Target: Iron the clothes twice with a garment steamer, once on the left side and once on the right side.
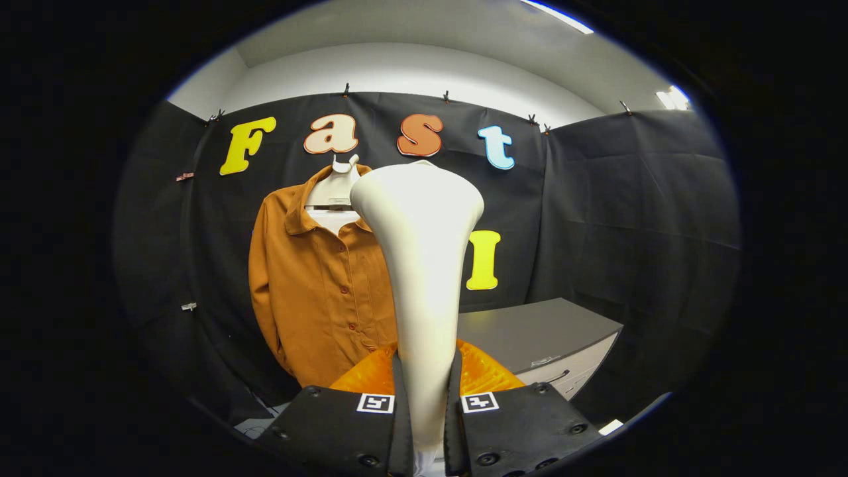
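While the booth wall sits behind everything, biggest item is the orange shirt (pixel 318 291): hanging on a white hanger (pixel 334 189), front facing the tool, buttons running down its middle, hem near the low end of the view. Right of it and lower, a grey cabinet (pixel 536 331) with drawers, well apart from the shirt. Next down in size, the garment steamer (pixel 421 265): cream body, narrow handle low, flaring to a wide head up top, long axis upright and running straight forward out of the tool. Steamer head overlaps the shirt's right half as seen from here, so that part is hidden; can't tell if the head touches cloth or hangs short of it, looks short to me. Tool (pixel 427 404): fingers closed in on the steamer handle, one pressing each side, firm grip by the look of it. Key relation: shirt lies ahead and offset left of the steamer axis. My read: either pass needs the head brought up to the cloth first, with the left pass also needing a leftward shift.
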A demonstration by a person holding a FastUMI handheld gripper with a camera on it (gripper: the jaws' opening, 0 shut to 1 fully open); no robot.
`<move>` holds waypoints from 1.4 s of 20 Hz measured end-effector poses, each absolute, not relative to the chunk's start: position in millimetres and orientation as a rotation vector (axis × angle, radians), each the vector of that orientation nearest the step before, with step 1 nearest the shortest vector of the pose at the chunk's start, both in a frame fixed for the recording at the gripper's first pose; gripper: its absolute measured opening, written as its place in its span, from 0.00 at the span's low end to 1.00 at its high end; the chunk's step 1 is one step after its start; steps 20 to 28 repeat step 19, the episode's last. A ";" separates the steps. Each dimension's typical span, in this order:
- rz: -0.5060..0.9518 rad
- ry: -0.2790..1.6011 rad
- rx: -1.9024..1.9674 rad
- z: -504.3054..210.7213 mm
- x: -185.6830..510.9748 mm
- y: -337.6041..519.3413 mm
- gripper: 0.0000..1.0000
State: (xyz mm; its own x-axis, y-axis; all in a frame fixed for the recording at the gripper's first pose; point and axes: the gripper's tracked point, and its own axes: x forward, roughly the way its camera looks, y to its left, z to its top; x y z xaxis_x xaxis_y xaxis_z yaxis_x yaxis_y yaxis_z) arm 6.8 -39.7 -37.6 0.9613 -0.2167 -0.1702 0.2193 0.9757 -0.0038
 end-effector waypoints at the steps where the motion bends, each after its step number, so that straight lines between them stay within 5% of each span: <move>1: -0.222 0.169 0.015 -37.0 5.9 -39.3 0.22; 28: -0.243 0.156 0.007 -30.4 1.5 -43.1 0.22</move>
